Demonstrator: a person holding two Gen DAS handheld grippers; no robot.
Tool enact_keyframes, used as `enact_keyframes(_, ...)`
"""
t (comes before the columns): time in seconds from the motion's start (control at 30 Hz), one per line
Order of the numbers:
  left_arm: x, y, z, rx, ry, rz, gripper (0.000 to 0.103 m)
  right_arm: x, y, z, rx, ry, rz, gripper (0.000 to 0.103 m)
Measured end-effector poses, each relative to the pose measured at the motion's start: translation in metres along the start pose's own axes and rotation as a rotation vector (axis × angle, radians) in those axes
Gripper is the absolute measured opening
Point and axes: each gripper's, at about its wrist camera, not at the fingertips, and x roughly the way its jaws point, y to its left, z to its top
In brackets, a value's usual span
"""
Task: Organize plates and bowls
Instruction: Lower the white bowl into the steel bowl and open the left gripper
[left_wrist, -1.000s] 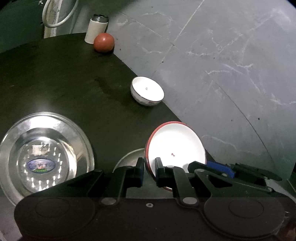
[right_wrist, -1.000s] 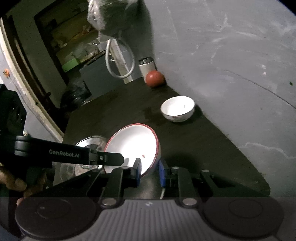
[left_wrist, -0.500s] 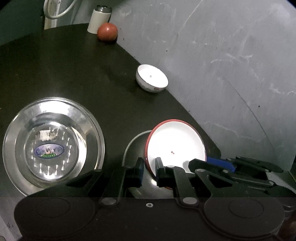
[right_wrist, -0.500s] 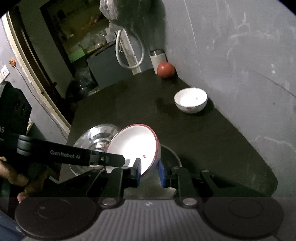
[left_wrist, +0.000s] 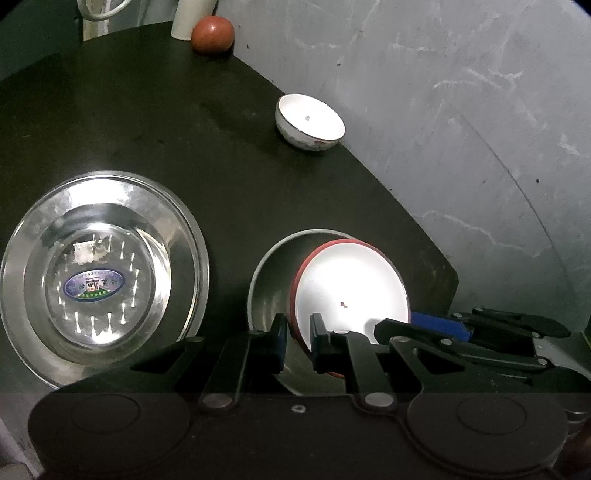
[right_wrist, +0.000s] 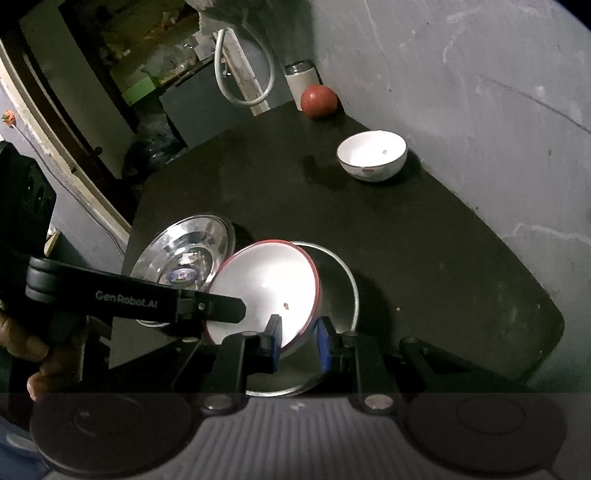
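Both grippers hold one white bowl with a red rim (left_wrist: 351, 284), tilted over a shallow steel dish (left_wrist: 267, 280); whether bowl and dish touch I cannot tell. My left gripper (left_wrist: 297, 332) is shut on the bowl's near rim. My right gripper (right_wrist: 299, 343) is shut on the rim of the same bowl (right_wrist: 262, 288), with the steel dish (right_wrist: 343, 291) under it. A wide steel bowl (left_wrist: 99, 273) with a sticker lies to the left. A small white bowl (left_wrist: 310, 122) stands farther back near the wall.
The dark table (left_wrist: 147, 129) ends at a grey wall (left_wrist: 461, 129) on the right. A red ball (left_wrist: 212, 35) and a white canister (right_wrist: 301, 79) sit in the far corner. A hand (right_wrist: 26, 350) grips the left tool's handle. Bare tabletop lies between the dishes.
Both views have tipped downward and the far objects slid up the pictures. More of the steel dish under the red-rimmed bowl now shows. Both grips on the bowl are unchanged.
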Motion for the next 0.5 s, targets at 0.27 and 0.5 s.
enact_keyframes(0.27,0.010,-0.001,0.004,-0.008,0.035,0.018,0.013,0.003,-0.002,0.000,0.003,0.025,0.000,0.024)
enact_keyframes(0.5,0.013,0.001,0.002,-0.016,0.046,0.022,0.013,0.005,-0.002,0.000,0.004,0.035,0.004,0.024)
